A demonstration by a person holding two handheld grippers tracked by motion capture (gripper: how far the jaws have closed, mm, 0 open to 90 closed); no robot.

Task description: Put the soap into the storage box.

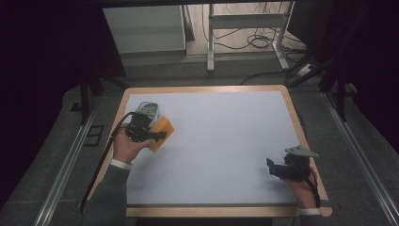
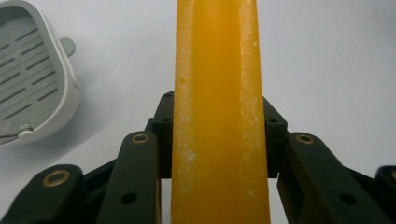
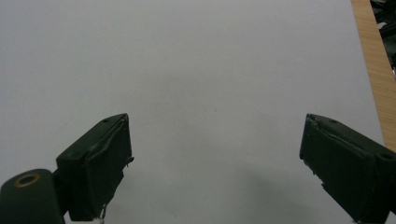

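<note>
Up near the table's far-left corner, the left gripper clamped an orange soap bar, its jaws pressing both broad faces of the bar, which stood on edge. No writing could be read on the bar or on the grey slatted soap dish just beside it. Well apart, by the table's near-right edge, the right gripper pointed across the white tabletop, its jaws spread wide with nothing between them.
</note>
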